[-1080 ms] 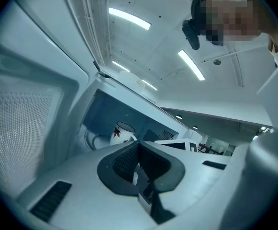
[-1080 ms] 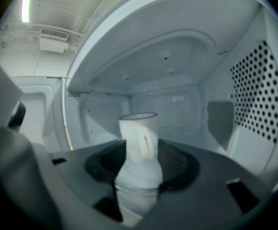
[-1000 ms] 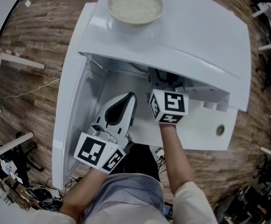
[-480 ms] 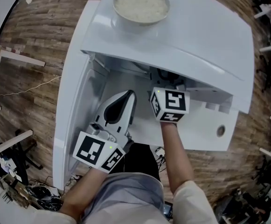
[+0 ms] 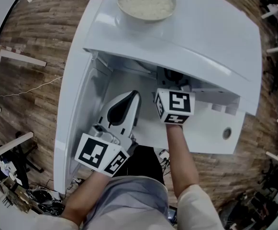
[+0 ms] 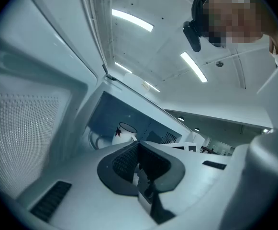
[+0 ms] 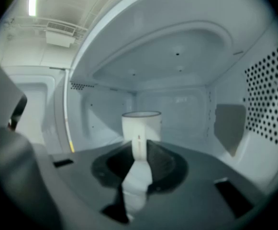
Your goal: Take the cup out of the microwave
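A white cup stands upright on the microwave's floor, and through the opening it also shows as the cup with a red mark on its side. My right gripper reaches into the cavity. Its jaws are closing with the cup's handle between them, and the pads lie against both sides of the handle. In the head view only its marker cube shows at the opening. My left gripper is shut on nothing and rests outside the opening, beside the open door.
The white microwave carries a bowl of rice on its top. Its perforated right wall and ceiling close in around the cup. Wooden floor and chair legs surround the unit.
Neither hand has visibly moved in the head view. Only the view itself has shifted a little.
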